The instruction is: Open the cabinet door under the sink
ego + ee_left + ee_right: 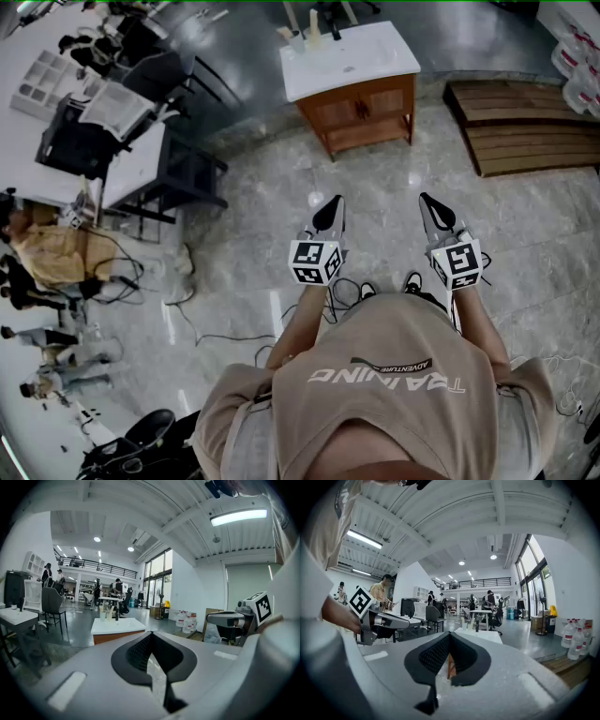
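Observation:
The sink cabinet (359,111) stands far ahead on the marble floor. It is wooden with a white basin top (349,58), and both doors are closed. I hold the two grippers side by side at waist height, well short of it and pointing toward it. The left gripper (330,212) is shut with nothing in it, and so is the right gripper (432,208). In the left gripper view the cabinet (115,631) shows just beyond the closed tips (151,633). In the right gripper view the basin top (480,636) lies past the closed tips (450,634).
Stacked wooden platforms (525,127) lie right of the cabinet, with water bottles (577,56) behind them. Desks and chairs (141,141) fill the left side, and people (47,253) are there too. Cables (216,333) trail over the floor near my feet.

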A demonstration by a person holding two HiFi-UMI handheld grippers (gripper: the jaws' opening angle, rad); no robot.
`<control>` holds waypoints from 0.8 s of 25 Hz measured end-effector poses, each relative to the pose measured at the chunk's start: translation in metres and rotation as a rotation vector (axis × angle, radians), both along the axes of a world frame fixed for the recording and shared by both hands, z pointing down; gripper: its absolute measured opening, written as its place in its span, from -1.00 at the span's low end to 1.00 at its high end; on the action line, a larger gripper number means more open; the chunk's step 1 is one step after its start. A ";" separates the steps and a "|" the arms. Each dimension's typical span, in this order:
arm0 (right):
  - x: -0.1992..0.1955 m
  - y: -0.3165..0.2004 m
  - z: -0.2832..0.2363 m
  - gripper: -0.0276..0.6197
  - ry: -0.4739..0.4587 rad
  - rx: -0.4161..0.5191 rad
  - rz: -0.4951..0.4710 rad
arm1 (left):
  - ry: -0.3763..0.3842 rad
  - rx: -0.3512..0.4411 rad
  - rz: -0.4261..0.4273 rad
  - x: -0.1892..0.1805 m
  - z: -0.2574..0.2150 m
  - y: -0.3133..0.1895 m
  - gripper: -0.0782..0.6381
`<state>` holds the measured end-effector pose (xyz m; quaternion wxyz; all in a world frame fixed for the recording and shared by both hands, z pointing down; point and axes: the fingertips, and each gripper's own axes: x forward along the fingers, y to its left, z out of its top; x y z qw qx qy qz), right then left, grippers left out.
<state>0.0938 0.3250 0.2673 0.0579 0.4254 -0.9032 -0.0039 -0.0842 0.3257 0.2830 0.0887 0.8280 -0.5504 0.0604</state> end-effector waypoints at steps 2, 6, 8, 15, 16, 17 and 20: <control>-0.002 -0.001 -0.001 -0.91 0.001 -0.002 -0.019 | 0.005 -0.008 -0.017 -0.001 0.003 0.003 -0.73; 0.000 -0.009 -0.003 -0.91 0.003 0.010 -0.036 | 0.020 -0.021 -0.047 -0.001 0.008 0.002 -0.73; 0.005 -0.014 -0.001 -0.91 0.010 -0.001 -0.041 | 0.027 -0.032 -0.056 0.004 0.010 0.002 -0.73; 0.023 -0.027 0.007 -0.91 0.020 -0.031 -0.083 | 0.042 -0.036 -0.096 0.017 0.014 -0.004 -0.73; 0.025 -0.028 0.008 -0.91 0.020 -0.034 -0.095 | 0.041 -0.037 -0.104 0.019 0.014 -0.004 -0.73; 0.026 -0.030 0.010 -0.91 0.021 -0.037 -0.108 | 0.041 -0.038 -0.113 0.020 0.014 -0.005 -0.73; 0.035 -0.041 0.018 -0.91 0.013 -0.052 -0.117 | 0.056 -0.048 -0.134 0.026 0.019 -0.009 -0.73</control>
